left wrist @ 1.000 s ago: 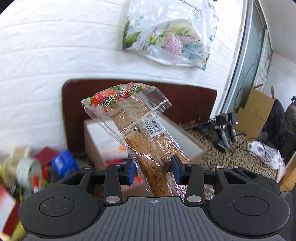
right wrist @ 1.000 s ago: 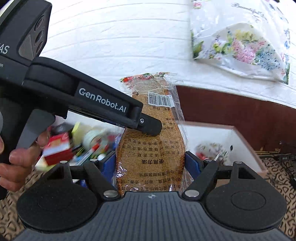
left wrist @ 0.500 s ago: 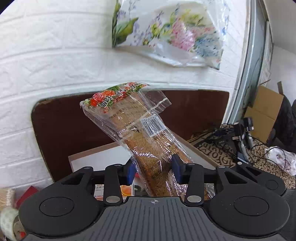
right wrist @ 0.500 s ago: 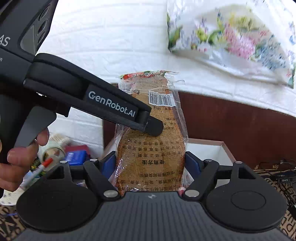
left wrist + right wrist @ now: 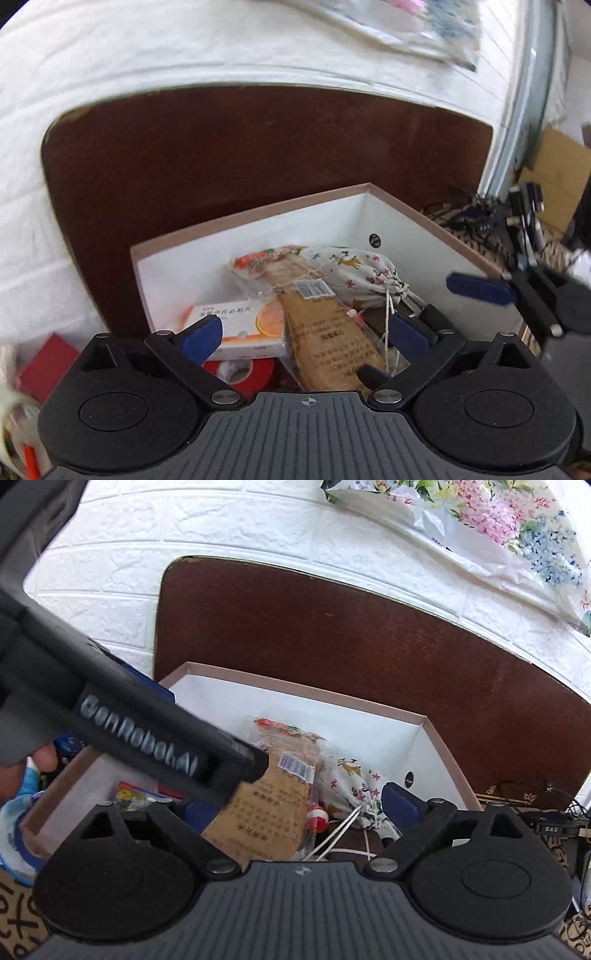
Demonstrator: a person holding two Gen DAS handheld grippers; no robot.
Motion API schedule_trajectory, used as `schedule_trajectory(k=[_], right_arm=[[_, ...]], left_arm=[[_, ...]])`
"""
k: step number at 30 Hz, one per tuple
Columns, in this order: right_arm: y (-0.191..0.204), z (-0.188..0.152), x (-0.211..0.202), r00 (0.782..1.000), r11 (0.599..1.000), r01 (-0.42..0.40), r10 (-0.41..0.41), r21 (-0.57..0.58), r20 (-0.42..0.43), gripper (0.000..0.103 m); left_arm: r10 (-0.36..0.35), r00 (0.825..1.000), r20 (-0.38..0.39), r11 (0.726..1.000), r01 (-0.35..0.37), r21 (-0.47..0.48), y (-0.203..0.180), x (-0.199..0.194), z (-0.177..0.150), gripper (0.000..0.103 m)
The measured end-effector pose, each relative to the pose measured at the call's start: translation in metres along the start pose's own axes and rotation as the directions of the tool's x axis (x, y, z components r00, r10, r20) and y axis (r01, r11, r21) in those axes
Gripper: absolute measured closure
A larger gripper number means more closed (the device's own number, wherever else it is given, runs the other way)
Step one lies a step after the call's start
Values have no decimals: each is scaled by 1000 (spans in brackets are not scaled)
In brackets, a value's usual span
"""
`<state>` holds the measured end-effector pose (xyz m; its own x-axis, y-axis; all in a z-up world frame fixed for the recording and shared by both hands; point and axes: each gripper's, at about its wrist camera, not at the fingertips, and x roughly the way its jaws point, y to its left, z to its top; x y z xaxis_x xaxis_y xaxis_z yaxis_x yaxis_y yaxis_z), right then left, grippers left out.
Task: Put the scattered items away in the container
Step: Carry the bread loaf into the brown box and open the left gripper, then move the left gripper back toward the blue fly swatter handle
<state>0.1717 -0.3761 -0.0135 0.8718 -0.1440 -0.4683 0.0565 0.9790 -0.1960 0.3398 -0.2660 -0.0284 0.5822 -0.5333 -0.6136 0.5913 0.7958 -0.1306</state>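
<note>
Our left gripper [image 5: 304,334] hides the near end of the packet [image 5: 325,332], and the left tool crosses our right view, hiding part of the box [image 5: 295,696]. Both pairs of fingers are spread wide, the right gripper [image 5: 301,805] too, holding nothing. The packet lies in the box against the pouch [image 5: 354,271].

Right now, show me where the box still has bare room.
Bare white floor shows in the pink-rimmed white box at its far-left corner, behind the orange-and-white carton. The middle and right are crowded: the clear-wrapped brown packet lies against the floral drawstring pouch.
</note>
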Motion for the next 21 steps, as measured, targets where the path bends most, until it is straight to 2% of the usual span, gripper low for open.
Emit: schedule_trajectory(k=[2,5,7,9,11,17,21], right_arm=[[2,-1,-1,1000,1000,-21,21,9,-21,13],[1,-2,1,998,999,-40,42,37,-48,14],[2,-2,-2,997,997,-55,58,57,-55,11],[6,-3,-10,996,995,-70,74,74,-50,4],[10,-2,-20,997,994,-71,74,80,-33,2],[30,-9,-58,995,990,-102,103,93,-5,1],[52,-24,-92,986,978,-164,160,125,44,0]], left_arm=[[-14,1000,-22,999,13,-53,7,2,0,1],[-15,998,-55,996,10,-89,9,3,-2,0],[-13,997,-82,995,5,-95,6,1,-6,0],[-14,995,-102,994,3,-105,2,-5,-12,0],[-22,997,-80,995,14,-99,-6,-20,-23,0],[-18,998,68,989,28,-147,-20,-79,-68,0],[16,996,84,980,1,-197,-22,-112,-99,0]])
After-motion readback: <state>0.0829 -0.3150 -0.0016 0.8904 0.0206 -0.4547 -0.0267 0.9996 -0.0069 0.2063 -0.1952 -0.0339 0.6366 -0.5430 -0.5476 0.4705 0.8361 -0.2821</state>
